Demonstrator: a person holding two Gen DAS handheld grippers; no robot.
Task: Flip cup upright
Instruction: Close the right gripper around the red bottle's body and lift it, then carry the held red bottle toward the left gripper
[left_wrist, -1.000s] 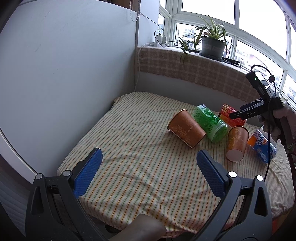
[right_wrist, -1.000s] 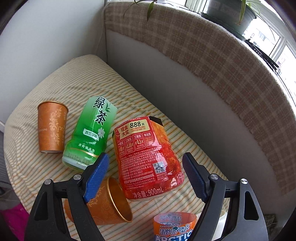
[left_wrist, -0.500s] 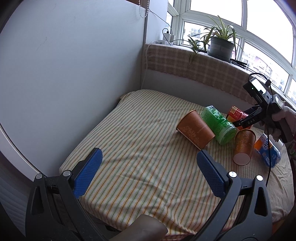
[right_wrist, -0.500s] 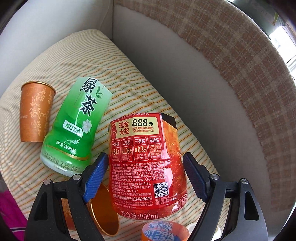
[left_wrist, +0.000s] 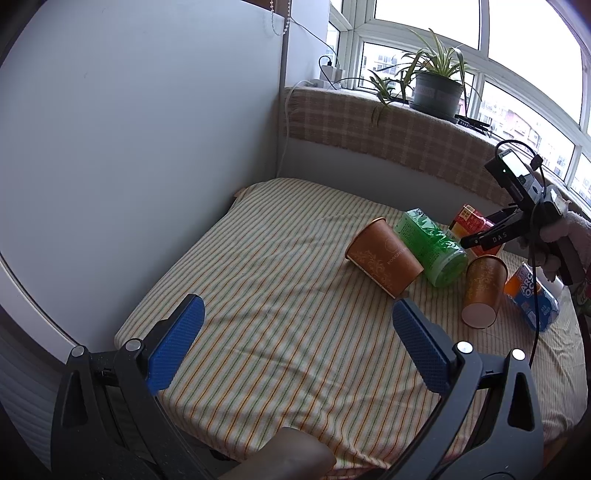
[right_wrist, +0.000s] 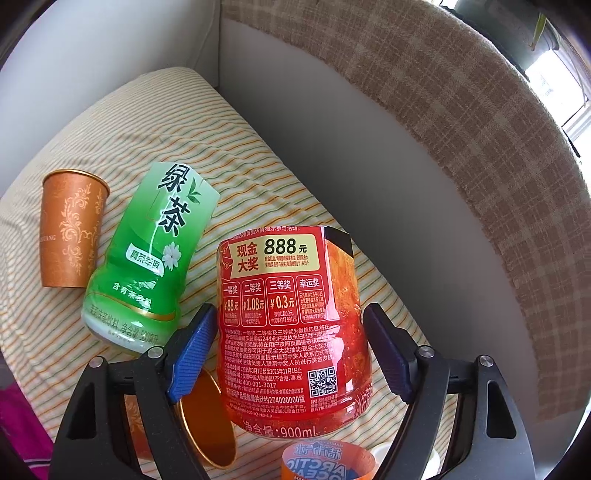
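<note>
Paper, by the look of it: two orange-brown cups with gold print, both lying on their sides on the striped bed cover (left_wrist: 280, 280). One cup (left_wrist: 384, 254) lies against the green tea bottle (left_wrist: 430, 245); the other cup (left_wrist: 482, 290) lies nearer the right gripper (right_wrist: 288, 350), mouth toward it, partly tucked under its left finger in the right wrist view. Right gripper is spread wide and straddling the red 900 mL bottle (right_wrist: 291, 325), not pinching it. Left gripper (left_wrist: 295, 343) is spread too, hovering over bare cover, well apart from everything. Judgement: cups are light, thin-walled, crush easily and will roll on soft bedding. I'd pinch the near one lightly across the rim wall, one finger inside, then rotate up. Soft cover may let it tip again.
</note>
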